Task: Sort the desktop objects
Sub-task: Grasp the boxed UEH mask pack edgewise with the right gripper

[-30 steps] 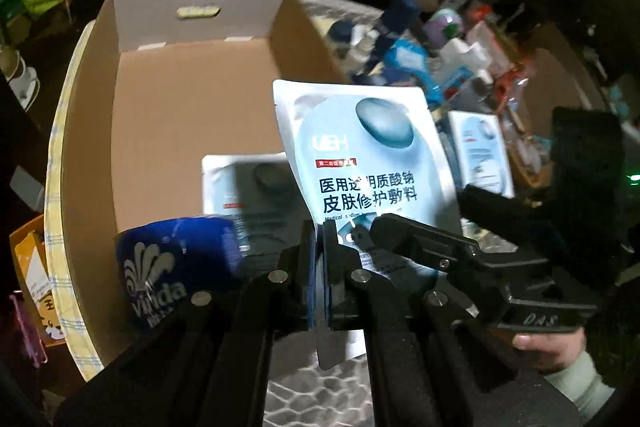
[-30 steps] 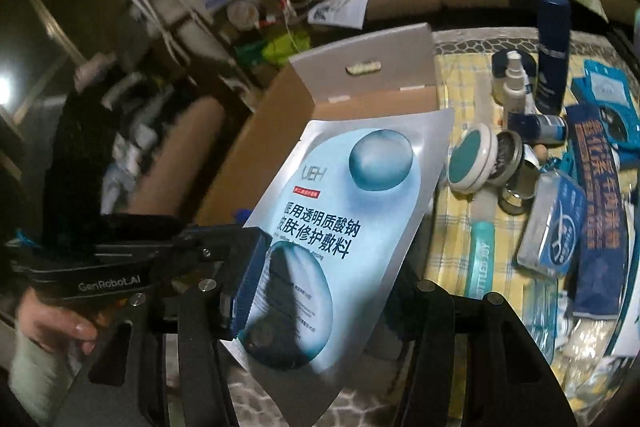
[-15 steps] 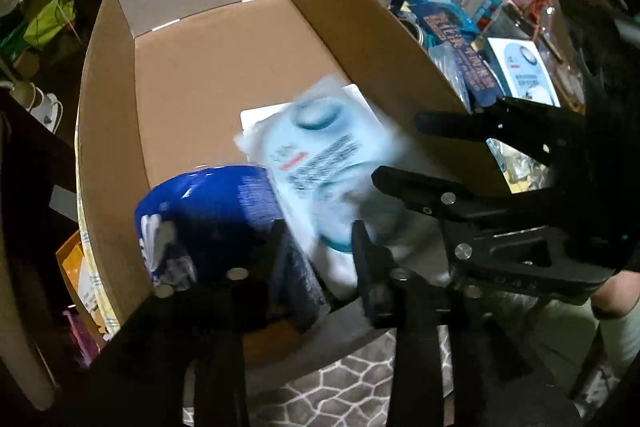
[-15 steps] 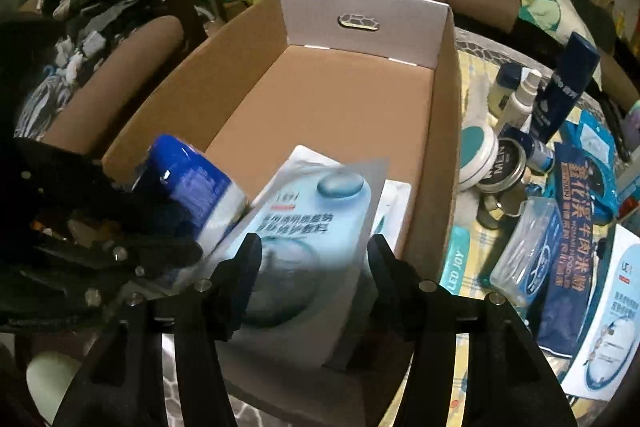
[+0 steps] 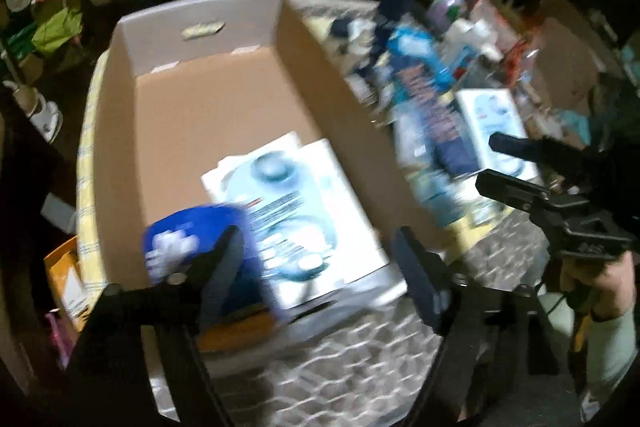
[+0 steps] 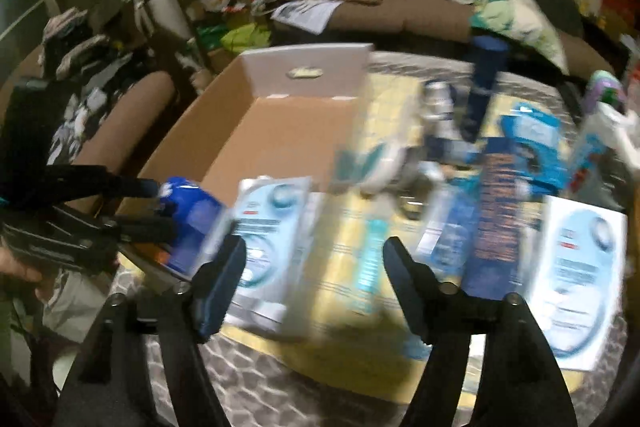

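A pale blue face-mask sachet (image 5: pixel 288 211) lies flat in the near end of the open cardboard box (image 5: pixel 344 99), on top of another white sachet, beside a blue tissue pack (image 5: pixel 188 239). My left gripper (image 5: pixel 320 263) hovers above it with its jaws opening and nothing pressed between them. In the right wrist view the same sachet (image 6: pixel 272 223) shows in the box (image 6: pixel 304 67), left of my right gripper (image 6: pixel 314 267). That gripper's jaws are opening too and are empty, over the table beside the box. A third sachet (image 6: pixel 576 275) lies on the table at the right.
Toiletries crowd the yellow checked cloth right of the box: a long dark blue pack (image 6: pixel 496 211), a tall dark blue bottle (image 6: pixel 484 83), a teal tube (image 6: pixel 368 267) and a round white tin (image 6: pixel 380 167). A brown sofa (image 6: pixel 400 7) stands behind.
Both grippers held the sachet upright over the box; it dropped flat into the box. Both sets of jaws spread apart, and the right gripper swung right over the table items.
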The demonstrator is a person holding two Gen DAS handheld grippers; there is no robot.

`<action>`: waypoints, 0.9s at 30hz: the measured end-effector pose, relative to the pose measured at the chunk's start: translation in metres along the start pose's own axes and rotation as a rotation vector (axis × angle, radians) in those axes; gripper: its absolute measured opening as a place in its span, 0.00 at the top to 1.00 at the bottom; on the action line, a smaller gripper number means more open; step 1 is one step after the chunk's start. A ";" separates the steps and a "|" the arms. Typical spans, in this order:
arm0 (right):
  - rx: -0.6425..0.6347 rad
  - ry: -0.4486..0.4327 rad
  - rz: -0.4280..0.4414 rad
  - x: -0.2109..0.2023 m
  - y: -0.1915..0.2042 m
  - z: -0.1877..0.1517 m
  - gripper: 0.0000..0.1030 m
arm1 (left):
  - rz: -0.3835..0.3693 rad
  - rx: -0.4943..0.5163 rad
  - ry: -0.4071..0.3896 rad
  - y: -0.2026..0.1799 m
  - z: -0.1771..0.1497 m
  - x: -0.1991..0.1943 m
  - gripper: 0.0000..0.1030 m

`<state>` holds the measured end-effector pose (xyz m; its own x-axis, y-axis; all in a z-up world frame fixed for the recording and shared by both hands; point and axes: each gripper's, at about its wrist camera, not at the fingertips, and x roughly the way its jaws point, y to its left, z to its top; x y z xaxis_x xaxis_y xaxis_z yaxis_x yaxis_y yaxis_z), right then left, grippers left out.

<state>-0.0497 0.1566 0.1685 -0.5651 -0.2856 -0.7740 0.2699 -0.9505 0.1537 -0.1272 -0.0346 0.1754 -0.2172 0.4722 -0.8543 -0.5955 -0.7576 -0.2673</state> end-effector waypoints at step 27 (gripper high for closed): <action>0.642 -0.061 0.068 -0.058 -0.300 -0.140 0.19 | -0.227 -0.028 0.066 -0.233 0.027 0.212 0.09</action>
<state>0.0116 0.4752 0.0818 -0.6116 -0.3363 -0.7161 -0.2022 -0.8086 0.5525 -0.0556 0.2538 0.0686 -0.0285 0.6020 -0.7980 -0.6014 -0.6480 -0.4673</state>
